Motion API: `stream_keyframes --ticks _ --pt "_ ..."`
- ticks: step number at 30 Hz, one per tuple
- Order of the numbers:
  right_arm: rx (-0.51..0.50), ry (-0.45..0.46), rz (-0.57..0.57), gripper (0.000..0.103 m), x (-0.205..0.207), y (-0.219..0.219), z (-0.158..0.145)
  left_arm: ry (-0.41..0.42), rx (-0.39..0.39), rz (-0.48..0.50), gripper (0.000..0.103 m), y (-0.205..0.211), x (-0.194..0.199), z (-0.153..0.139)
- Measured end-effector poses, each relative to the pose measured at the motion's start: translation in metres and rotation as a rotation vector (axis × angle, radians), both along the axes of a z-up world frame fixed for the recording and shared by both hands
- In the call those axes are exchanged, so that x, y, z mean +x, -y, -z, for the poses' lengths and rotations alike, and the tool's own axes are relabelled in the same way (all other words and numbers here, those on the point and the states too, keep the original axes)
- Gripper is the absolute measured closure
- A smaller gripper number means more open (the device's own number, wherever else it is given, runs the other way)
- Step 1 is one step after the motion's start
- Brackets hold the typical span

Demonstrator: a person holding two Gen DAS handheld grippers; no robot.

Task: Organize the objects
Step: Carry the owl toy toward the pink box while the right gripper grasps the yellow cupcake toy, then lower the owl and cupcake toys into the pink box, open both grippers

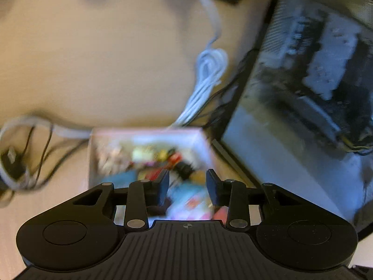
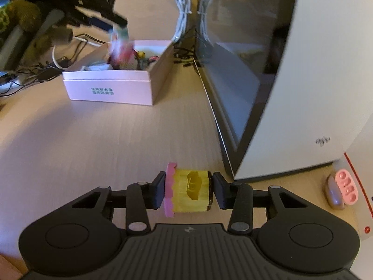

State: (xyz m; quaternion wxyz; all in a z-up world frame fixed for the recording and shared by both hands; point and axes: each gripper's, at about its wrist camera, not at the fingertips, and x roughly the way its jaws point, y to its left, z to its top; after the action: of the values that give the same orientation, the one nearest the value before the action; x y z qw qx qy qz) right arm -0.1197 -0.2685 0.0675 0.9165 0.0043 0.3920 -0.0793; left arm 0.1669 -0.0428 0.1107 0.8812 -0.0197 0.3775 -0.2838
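A pale pink box (image 2: 109, 88), a yellow toy cake (image 2: 190, 190) with scalloped pink frosting, and a light wood-grain table (image 2: 116, 144).

Box (image 1: 149, 137) contents in the left wrist view: a blurred jumble of coloured bits, none identifiable, the near part hidden behind the left gripper (image 1: 187, 186). Item hanging from that gripper over the box in the right wrist view: a pink-white smear (image 2: 120, 44), kind and grip unreadable. Print (image 2: 102, 91) on the box side: too small to read; pink case (image 2: 346, 186) at the right: partly hidden behind a board's edge.
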Motion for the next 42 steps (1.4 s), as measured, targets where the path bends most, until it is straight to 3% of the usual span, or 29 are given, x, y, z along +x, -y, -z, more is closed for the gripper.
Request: stream_keyframes --ticks 3,8,11,17,22,25,27,29,30,32,37,42 --pt "0.001 0.009 -0.009 0.061 0.001 -0.004 -0.004 -0.023 -0.017 -0.085 0.065 -0.02 -0.011 0.011" --pt "0.03 0.05 -0.034 0.061 0.014 -0.01 -0.022 -0.001 -0.151 -0.21 0.065 -0.077 -0.048 0.01" --pt "0.067 0.089 -0.058 0.061 0.037 -0.014 -0.04 -0.028 -0.143 -0.26 0.065 -0.105 -0.078 0.019" --pt "0.111 0.193 -0.122 0.061 0.114 -0.031 -0.086 -0.093 -0.097 -0.232 0.065 -0.134 -0.143 0.046" --pt "0.143 0.281 -0.179 0.061 0.2 -0.061 -0.121 -0.117 -0.09 -0.203 0.065 -0.145 -0.17 0.059" --pt "0.162 0.284 -0.195 0.049 0.254 -0.075 -0.127 -0.123 -0.09 -0.235 0.065 -0.154 -0.174 0.066" --pt "0.131 0.285 -0.173 0.048 0.269 -0.078 -0.128 -0.118 -0.101 -0.262 0.065 -0.162 -0.171 0.066" --pt "0.107 0.297 -0.158 0.046 0.263 -0.075 -0.13 -0.109 -0.124 -0.281 0.065 -0.167 -0.162 0.064" --pt "0.103 0.305 -0.157 0.037 0.252 -0.071 -0.129 -0.102 -0.136 -0.283 0.065 -0.167 -0.155 0.061" --pt "0.065 0.317 -0.157 0.03 0.225 -0.067 -0.123 -0.076 -0.138 -0.271 0.065 -0.162 -0.138 0.055" --pt "-0.086 0.237 -0.185 0.029 0.163 -0.063 -0.079 0.004 -0.09 -0.221 0.065 -0.126 -0.084 0.036" --pt "-0.151 0.116 -0.206 0.031 0.138 -0.064 -0.029 -0.029 0.037 -0.229 0.065 -0.085 -0.024 0.046"
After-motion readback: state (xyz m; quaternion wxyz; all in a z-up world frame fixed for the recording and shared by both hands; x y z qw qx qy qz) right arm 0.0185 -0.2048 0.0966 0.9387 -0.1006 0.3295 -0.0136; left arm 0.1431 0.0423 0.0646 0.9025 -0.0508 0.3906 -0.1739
